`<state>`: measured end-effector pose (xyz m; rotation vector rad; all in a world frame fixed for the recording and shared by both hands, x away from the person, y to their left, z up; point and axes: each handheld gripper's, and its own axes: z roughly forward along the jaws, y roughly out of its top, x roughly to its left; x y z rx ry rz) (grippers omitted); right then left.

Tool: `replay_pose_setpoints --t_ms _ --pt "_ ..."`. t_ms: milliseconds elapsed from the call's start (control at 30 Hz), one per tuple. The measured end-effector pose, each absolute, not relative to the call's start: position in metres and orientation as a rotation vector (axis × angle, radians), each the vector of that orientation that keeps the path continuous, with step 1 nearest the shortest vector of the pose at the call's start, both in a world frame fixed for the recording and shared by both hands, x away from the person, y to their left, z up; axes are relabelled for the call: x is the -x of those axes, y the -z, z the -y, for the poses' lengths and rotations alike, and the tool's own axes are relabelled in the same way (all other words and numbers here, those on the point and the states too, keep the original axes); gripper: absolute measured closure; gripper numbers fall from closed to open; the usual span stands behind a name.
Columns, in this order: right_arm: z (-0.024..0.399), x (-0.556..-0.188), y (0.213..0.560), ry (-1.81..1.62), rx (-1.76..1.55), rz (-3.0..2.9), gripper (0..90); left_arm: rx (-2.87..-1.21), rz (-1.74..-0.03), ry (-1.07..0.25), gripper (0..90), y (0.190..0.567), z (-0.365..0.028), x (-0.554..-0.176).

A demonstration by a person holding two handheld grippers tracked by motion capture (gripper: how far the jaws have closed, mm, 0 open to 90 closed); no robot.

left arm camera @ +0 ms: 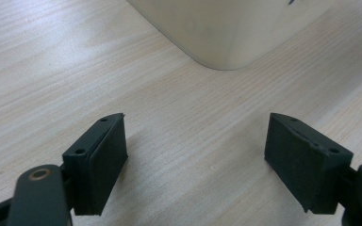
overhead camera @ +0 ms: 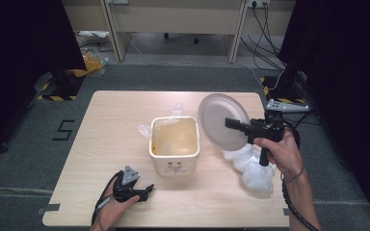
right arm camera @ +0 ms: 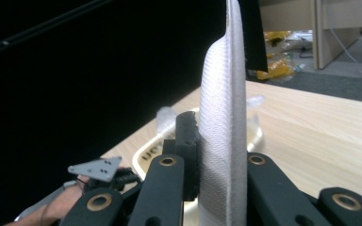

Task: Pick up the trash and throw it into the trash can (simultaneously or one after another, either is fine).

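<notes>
Right tongs (overhead camera: 237,126) clamped on paper plate (overhead camera: 219,120), held on edge beside lined bin (overhead camera: 174,144), not dropped in. Left tongs (overhead camera: 143,191) apart, idle on counter (overhead camera: 120,115).

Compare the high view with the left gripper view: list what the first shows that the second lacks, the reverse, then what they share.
High view alone: the right claw shut on a white plate held on edge beside the bin, clear plastic bags on the table under that hand, and the bin's open top.

Left gripper view alone: the left claw's black pads close up, wide apart with nothing between them, just above the wood.

Shared: the cream bin, the wooden table and the left claw.
</notes>
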<state>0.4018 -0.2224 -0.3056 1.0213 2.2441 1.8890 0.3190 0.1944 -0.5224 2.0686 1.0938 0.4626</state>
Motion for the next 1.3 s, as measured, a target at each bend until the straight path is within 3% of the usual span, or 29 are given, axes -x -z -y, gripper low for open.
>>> replay_pose_setpoints --t_ms 500,1200,1300 --pt "0.157 -0.423 0.308 -1.923 -0.962 -2.367 84.2 -2.068 -1.096 -0.464 20.3 0.523 -0.194 -0.319" --pt "0.106 -0.462 0.369 -1.833 -1.105 -2.530 83.3 -2.066 -1.096 -0.465 20.1 0.523 -0.194 -0.319" --pt "0.103 -0.462 0.375 -1.779 -1.113 -2.551 77.9 -2.070 -1.096 -0.462 20.1 0.522 -0.194 -0.319"
